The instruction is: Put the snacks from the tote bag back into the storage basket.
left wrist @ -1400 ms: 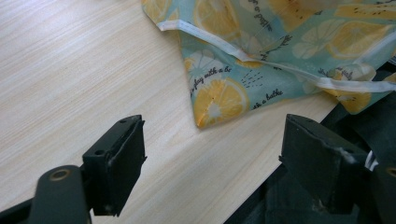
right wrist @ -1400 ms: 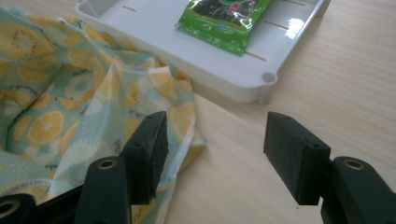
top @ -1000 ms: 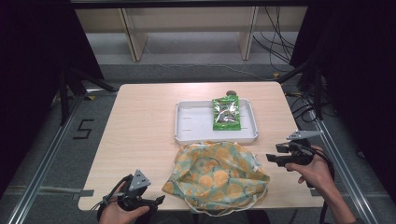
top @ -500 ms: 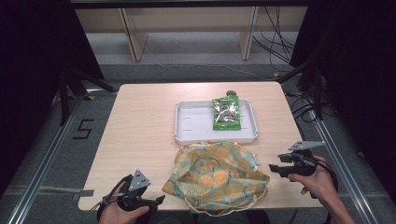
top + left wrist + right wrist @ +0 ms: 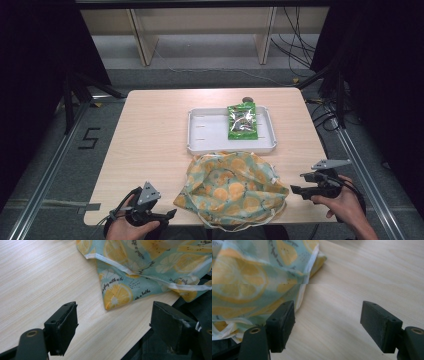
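A teal cloth bag with an orange-slice print [image 5: 232, 187] lies crumpled at the table's near edge. Its corner [image 5: 113, 293] shows just ahead of my left gripper [image 5: 113, 332], whose jaws stand wide apart above bare wood. In the high view the left gripper [image 5: 170, 215] sits at the front edge, left of the bag. My right gripper [image 5: 296, 190] is held to the bag's right, open, with the bag's side [image 5: 257, 282] in front of its left jaw. A green snack packet [image 5: 242, 120] lies in the white tray [image 5: 210, 135] behind the bag.
A small dark round object [image 5: 246, 99] rests just beyond the tray. The wooden table [image 5: 150, 135] has bare room on its left half. Dark frames and cables stand around the table's sides.
My right gripper has dropped toward the near edge and come down level with the bag's right side. The left gripper and bag have stayed put.
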Available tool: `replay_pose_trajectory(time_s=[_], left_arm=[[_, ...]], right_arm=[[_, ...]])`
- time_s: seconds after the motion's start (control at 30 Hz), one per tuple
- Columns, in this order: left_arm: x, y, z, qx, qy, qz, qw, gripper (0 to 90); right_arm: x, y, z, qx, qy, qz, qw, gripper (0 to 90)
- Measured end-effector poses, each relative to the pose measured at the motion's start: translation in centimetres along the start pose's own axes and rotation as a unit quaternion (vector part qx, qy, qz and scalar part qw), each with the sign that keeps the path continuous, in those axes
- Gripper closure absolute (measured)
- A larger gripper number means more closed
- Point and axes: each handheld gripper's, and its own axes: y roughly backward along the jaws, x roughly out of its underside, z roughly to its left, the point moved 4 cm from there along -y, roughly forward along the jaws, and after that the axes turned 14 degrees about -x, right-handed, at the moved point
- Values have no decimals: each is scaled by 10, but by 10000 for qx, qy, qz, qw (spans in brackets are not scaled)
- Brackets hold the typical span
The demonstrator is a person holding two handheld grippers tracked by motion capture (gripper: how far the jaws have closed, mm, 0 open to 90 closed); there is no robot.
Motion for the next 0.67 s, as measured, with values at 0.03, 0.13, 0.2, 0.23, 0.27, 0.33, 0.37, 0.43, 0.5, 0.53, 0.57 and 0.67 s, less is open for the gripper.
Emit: replay_pose_trajectory(time_s=[0.03, 0.13, 0.2, 0.23, 0.27, 0.33, 0.37, 0.43, 0.5, 0.53, 0.57, 0.67], left_arm=[[0, 0, 1, 3, -39, -7, 10000, 212], [0, 0, 0, 25, 63, 16, 10000, 212], [0, -1, 0, 25, 72, 11, 10000, 212], [0, 0, 0, 28, 60, 13, 10000, 212], [0, 0, 0, 26, 58, 13, 10000, 212], [0, 0, 0, 25, 60, 15, 10000, 212], [0, 0, 0, 25, 59, 17, 10000, 212], [0, -1, 0, 24, 73, 10, 10000, 212], [0, 0, 0, 24, 61, 14, 10000, 212], [0, 0, 0, 16, 52, 13, 10000, 212], [0, 0, 0, 24, 60, 16, 10000, 212], [0, -1, 0, 23, 68, 11, 10000, 212]], right_arm=[[2, -2, -1, -71, 85, -30, 9999, 289], [6, 0, -1, 61, 114, -73, 9999, 289], [8, 2, 0, 36, 5, -15, 10000, 289], [9, 3, 0, 47, -4, -8, 10000, 289], [10, 3, 0, 58, -10, -45, 10000, 289], [12, 5, 3, -9, -227, 54, 9997, 289], [13, 4, 0, 86, -41, -54, 9999, 289], [13, 3, -1, 56, 15, -95, 9999, 289], [13, 3, 0, 34, -53, -40, 10000, 289], [13, 3, -1, 22, -41, -42, 10000, 289], [14, 4, -1, 68, -66, -28, 10000, 289], [14, 4, -1, 82, -109, -17, 9999, 289]])
